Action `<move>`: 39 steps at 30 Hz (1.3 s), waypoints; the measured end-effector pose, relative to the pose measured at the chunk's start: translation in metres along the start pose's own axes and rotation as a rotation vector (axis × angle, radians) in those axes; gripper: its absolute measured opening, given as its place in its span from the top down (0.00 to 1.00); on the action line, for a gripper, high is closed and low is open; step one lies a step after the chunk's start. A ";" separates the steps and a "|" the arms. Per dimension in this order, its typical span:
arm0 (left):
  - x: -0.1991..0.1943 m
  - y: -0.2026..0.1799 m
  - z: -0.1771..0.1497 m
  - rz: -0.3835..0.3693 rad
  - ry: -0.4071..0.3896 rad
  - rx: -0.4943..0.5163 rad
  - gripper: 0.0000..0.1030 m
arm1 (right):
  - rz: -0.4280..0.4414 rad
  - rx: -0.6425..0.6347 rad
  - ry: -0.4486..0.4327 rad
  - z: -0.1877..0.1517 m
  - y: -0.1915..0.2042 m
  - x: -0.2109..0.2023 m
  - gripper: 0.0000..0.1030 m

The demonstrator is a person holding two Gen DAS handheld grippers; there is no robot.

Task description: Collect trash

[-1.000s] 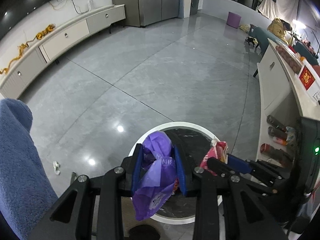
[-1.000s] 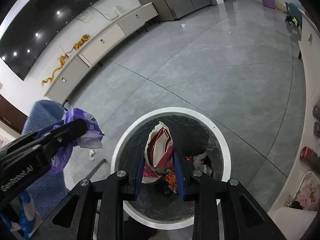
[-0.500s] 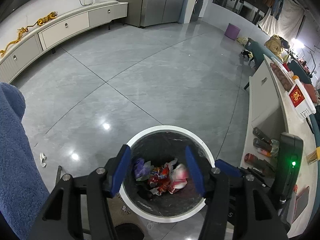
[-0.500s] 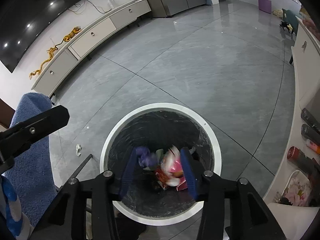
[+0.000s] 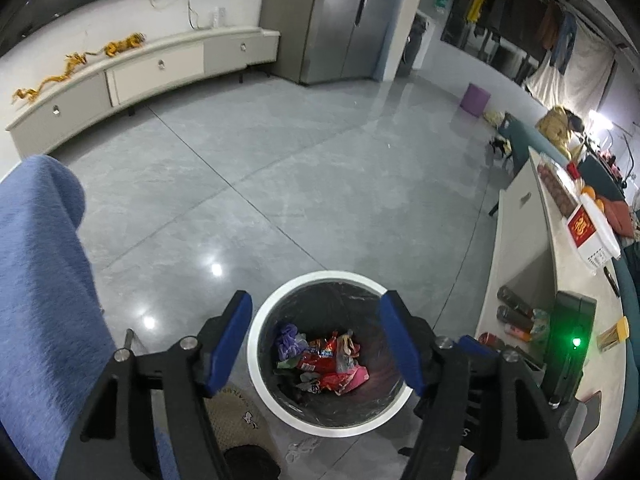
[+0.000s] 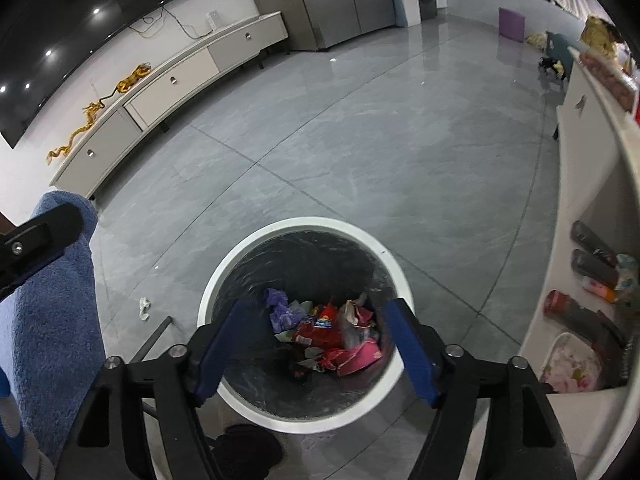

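Both grippers are hovering over the round white-rimmed trash bin (image 5: 256,364), pointing down into it. The left gripper (image 5: 316,340) is spreading its blue-padded jaws, and nothing is sitting between them. The right gripper (image 6: 316,350) is doing the same, its jaws swinging wide apart and holding nothing. Down at the bottom of the black-lined bin, a purple wrapper (image 6: 280,312) is lying just beside a heap of red and pink snack wrappers (image 6: 344,340). One small white scrap (image 6: 143,307) is lying on the grey tiled floor (image 6: 360,168) left of the bin, near a blue fuzzy cushion (image 5: 36,280).
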State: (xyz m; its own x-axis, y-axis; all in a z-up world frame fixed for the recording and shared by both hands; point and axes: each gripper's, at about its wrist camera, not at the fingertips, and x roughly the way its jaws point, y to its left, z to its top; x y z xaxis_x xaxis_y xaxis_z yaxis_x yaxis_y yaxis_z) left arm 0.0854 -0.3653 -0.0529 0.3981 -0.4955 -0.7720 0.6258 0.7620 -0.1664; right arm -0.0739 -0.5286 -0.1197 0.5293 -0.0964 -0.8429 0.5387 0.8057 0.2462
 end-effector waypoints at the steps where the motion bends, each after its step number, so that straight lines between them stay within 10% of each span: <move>1: -0.008 0.001 -0.001 0.009 -0.024 -0.001 0.37 | -0.011 -0.004 -0.011 -0.001 0.002 -0.007 0.22; 10: -0.088 0.015 -0.016 0.113 -0.209 -0.012 0.36 | -0.087 -0.064 -0.142 -0.009 0.032 -0.065 0.00; 39: -0.294 0.116 -0.126 0.368 -0.456 -0.163 0.20 | -0.056 -0.309 -0.447 -0.105 0.166 -0.213 0.00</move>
State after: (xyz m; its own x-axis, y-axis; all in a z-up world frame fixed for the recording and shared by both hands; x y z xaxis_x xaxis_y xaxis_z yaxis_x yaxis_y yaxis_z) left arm -0.0431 -0.0790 0.0773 0.8387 -0.2889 -0.4617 0.2964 0.9533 -0.0583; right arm -0.1663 -0.3134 0.0506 0.7691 -0.3286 -0.5482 0.3917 0.9201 -0.0019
